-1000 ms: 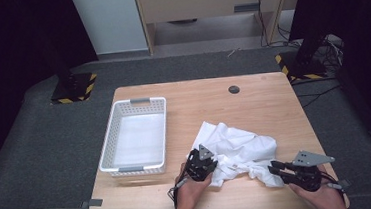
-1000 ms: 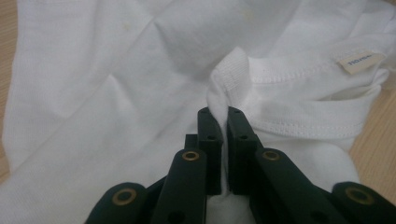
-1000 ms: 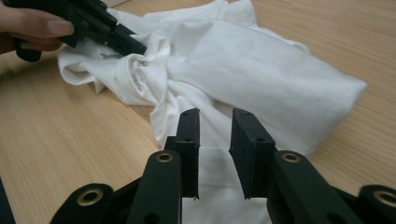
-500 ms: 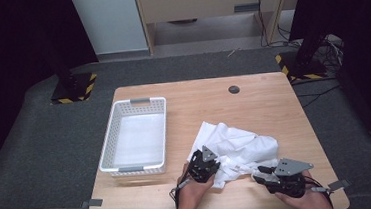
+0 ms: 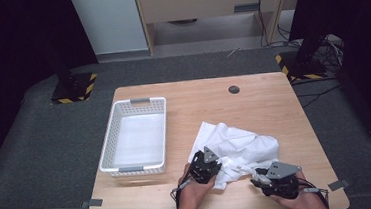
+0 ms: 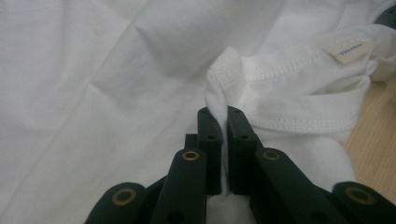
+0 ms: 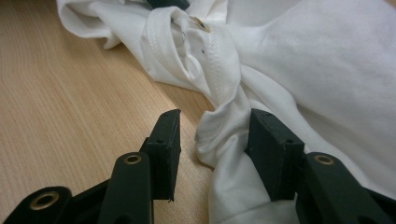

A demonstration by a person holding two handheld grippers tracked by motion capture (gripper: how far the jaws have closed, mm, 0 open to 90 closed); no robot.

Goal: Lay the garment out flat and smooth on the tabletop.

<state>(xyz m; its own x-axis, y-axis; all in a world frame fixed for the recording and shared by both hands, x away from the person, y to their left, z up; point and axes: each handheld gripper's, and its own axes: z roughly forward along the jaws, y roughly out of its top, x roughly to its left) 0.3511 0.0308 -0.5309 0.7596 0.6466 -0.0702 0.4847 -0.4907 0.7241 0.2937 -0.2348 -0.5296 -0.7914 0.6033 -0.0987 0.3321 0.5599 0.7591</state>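
While the left gripper (image 5: 209, 164) is clamped on a fold of the crumpled white cotton T-shirt (image 5: 239, 148), its two black jaws pressed together on the ribbed hem in the left gripper view (image 6: 223, 112), the right gripper (image 5: 264, 177) has its jaws apart, and they have just been opening. A twisted bunch of the shirt lies between them in the right gripper view (image 7: 224, 140), close against the right jaw and clear of the left one. The shirt spreads ahead of both grippers on the light wooden table (image 5: 253, 104), its small tan label (image 6: 350, 50) to the right beyond the left gripper's tips. A white perforated plastic basket (image 5: 111, 150) sits well off to the left gripper's left.
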